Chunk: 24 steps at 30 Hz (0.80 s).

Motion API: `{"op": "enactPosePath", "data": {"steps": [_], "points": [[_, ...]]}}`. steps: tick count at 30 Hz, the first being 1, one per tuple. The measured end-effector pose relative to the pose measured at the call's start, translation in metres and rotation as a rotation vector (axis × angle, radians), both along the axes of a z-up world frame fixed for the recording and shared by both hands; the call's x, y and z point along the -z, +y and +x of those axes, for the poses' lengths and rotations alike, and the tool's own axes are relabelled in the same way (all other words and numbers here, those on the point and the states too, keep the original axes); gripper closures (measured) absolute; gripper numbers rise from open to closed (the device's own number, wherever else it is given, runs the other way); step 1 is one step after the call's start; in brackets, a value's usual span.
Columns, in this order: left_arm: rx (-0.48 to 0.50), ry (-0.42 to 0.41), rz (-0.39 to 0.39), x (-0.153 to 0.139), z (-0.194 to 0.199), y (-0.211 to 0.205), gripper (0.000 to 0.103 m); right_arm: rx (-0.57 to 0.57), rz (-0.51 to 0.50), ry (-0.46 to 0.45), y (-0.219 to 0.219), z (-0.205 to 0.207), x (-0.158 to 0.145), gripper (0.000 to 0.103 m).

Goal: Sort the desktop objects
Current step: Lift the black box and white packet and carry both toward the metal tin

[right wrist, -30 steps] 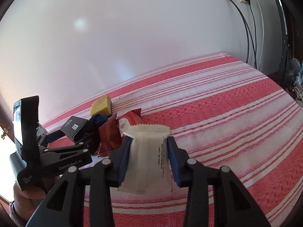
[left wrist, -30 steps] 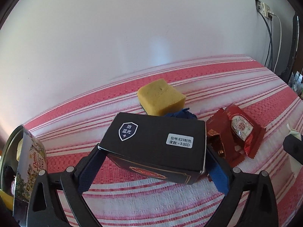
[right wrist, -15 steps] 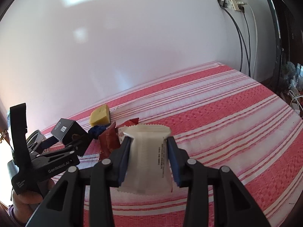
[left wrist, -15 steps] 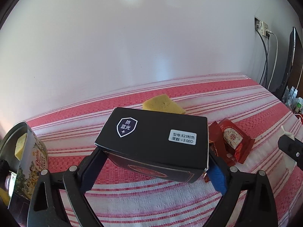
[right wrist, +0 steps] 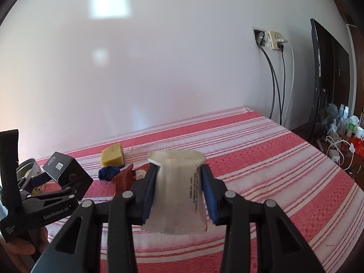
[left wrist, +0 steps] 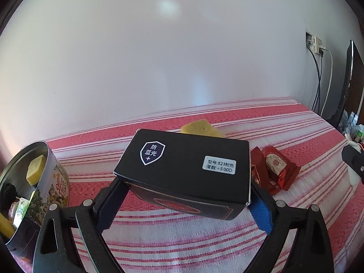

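Observation:
My left gripper point(left wrist: 184, 195) is shut on a black glasses box point(left wrist: 186, 166) with a white label and holds it above the red striped tablecloth point(left wrist: 284, 122). The box and left gripper also show in the right wrist view point(right wrist: 62, 169). My right gripper point(right wrist: 179, 188) is shut on a white snack packet point(right wrist: 177, 186), lifted off the cloth. A yellow sponge point(left wrist: 201, 127) point(right wrist: 112, 154), a crumpled blue thing point(right wrist: 108, 173) and red snack packets point(left wrist: 276, 168) point(right wrist: 124, 177) lie on the cloth.
A round cookie tin point(left wrist: 34, 182) stands at the left with a yellow piece and other items inside. The white wall is behind the table. A wall socket with cables point(right wrist: 275, 43) and a dark monitor point(right wrist: 327, 77) are at the right.
Both grippers have risen with their loads. The left gripper with the box has shifted left, bringing the cookie tin further into its view.

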<state>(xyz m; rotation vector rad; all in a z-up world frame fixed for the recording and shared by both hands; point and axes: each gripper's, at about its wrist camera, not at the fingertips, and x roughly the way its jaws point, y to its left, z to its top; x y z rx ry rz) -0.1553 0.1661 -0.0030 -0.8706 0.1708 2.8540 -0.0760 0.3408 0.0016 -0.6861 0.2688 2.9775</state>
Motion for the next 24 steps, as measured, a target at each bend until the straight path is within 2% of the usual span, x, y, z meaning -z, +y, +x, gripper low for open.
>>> {"op": "enactPosePath", "data": {"steps": [12,24], "points": [[-0.013,0.01,0.018,0.001,0.012,-0.007,0.006,0.023,0.007,0.023,-0.008,0.011,-0.002,0.064],[-0.016,0.013,0.03,0.002,0.022,-0.019,0.006,-0.035,-0.054,0.025,-0.04,0.022,0.002,0.064]]}}
